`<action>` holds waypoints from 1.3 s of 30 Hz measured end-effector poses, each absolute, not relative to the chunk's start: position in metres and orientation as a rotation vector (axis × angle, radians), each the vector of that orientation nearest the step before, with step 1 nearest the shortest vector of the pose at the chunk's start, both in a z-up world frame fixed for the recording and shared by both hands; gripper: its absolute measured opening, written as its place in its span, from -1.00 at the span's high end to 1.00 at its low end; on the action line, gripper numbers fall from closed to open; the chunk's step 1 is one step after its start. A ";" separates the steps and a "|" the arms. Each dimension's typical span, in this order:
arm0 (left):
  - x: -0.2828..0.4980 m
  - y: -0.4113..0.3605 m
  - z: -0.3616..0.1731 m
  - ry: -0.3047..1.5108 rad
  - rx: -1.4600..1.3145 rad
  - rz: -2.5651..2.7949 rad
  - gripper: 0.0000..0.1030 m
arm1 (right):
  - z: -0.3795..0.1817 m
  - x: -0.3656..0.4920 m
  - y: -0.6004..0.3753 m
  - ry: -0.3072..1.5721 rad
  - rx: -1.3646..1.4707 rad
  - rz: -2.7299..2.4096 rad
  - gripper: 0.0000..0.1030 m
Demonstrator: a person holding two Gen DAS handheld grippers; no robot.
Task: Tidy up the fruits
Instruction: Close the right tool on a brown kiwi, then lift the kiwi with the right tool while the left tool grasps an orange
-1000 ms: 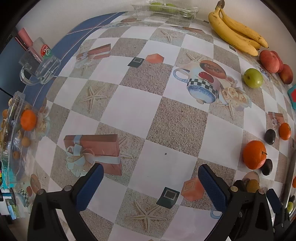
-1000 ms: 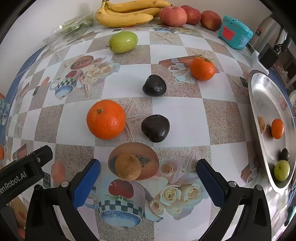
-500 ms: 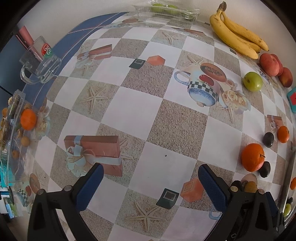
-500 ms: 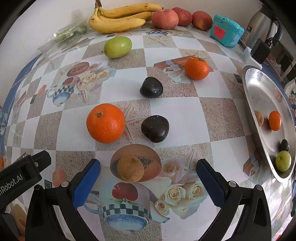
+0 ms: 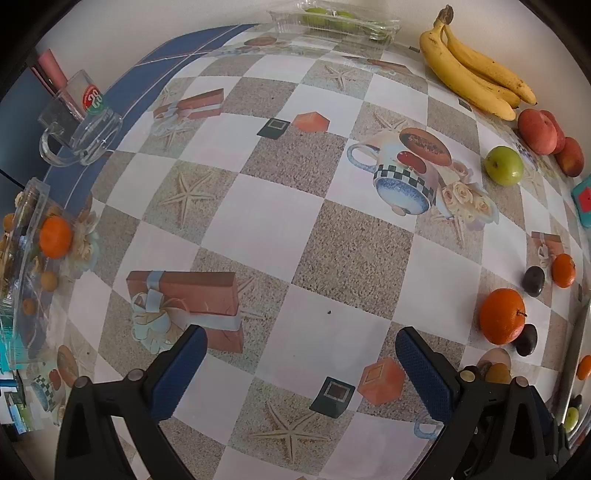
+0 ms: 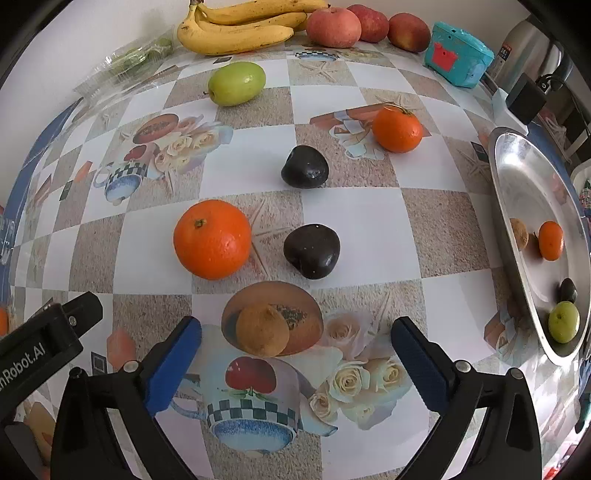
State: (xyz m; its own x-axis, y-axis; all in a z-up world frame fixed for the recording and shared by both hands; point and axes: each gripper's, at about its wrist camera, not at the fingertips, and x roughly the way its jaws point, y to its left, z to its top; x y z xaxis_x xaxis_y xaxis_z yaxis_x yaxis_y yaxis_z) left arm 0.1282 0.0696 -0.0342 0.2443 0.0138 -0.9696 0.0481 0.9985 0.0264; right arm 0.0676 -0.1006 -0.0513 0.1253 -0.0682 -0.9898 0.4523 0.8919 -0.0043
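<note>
My right gripper [image 6: 295, 347] is open just above the tablecloth, and a small brown fruit [image 6: 263, 329] lies between its blue fingers, slightly left of centre. Beyond it sit a large orange [image 6: 212, 239], two dark plums [image 6: 312, 250] [image 6: 305, 167], a small orange [image 6: 397, 128] and a green fruit [image 6: 237, 83]. Bananas [image 6: 243, 26] and red apples [image 6: 334, 26] line the back wall. A steel plate [image 6: 517, 173] at the right holds several small fruits. My left gripper [image 5: 301, 360] is open over bare cloth, with the large orange [image 5: 502, 316] to its right.
A teal box [image 6: 457, 54] and a kettle [image 6: 524, 55] stand at the back right. A glass mug [image 5: 79, 125] and a clear plastic box with small fruits [image 5: 26, 266] sit at the left table edge. Another clear tray [image 5: 332, 18] lies by the back wall.
The right gripper has drawn back and up a little, so the fruits sit slightly lower and nearer the middle of its view. The left gripper has drifted slightly. Both stay open.
</note>
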 end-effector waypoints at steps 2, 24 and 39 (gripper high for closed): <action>0.128 0.070 -0.034 1.323 0.054 -0.025 -1.00 | -0.049 0.069 -0.099 1.400 0.326 -0.386 -0.87; 0.129 0.068 -0.033 1.318 0.058 -0.025 -1.00 | -0.028 0.067 -0.103 1.399 0.380 -0.338 0.50; 0.128 0.050 -0.018 1.292 0.010 -0.122 -1.00 | 0.002 0.056 -0.121 1.308 0.465 -0.343 0.50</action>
State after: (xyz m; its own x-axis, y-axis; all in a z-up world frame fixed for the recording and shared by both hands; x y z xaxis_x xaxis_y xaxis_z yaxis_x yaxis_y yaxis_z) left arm 0.1276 0.0499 -0.0182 0.2692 -0.0851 -0.9593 0.0959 0.9935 -0.0612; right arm 0.0560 -0.1212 0.0017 0.2313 0.0182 -0.9727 0.4936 0.8594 0.1335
